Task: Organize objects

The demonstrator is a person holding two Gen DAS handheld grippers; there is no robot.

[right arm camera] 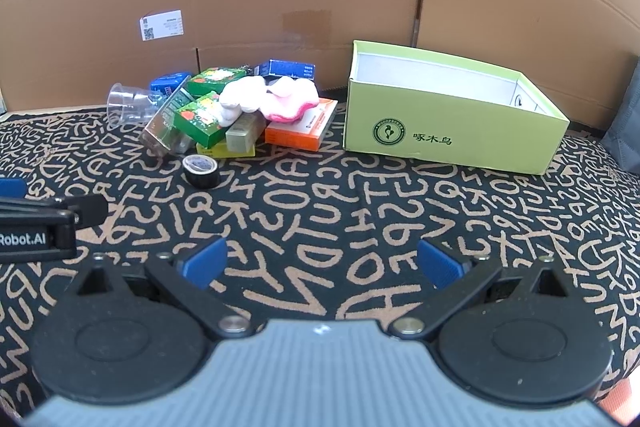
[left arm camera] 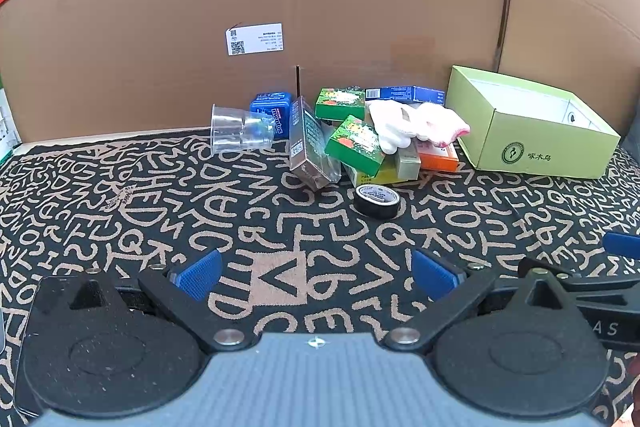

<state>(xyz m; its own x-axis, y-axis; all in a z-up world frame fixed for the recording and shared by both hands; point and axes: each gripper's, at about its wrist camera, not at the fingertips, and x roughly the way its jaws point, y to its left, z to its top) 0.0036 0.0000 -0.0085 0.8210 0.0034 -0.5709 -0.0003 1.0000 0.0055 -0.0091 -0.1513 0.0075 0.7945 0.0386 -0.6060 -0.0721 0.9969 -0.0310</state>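
While both my tongs hang over the patterned cloth (left arm camera: 120,187), my left gripper (left arm camera: 316,273) and right gripper (right arm camera: 320,263) gape wide with nothing between them; the heap of small boxes (left arm camera: 352,143), a tipped clear cup (left arm camera: 236,133) and tape roll (left arm camera: 376,201) lie beside the open green box (left arm camera: 552,151)

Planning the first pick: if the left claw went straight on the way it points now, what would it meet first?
Probably the patterned mat itself; the open left claw tilts downward. Beyond lies the black tape roll, slightly right.
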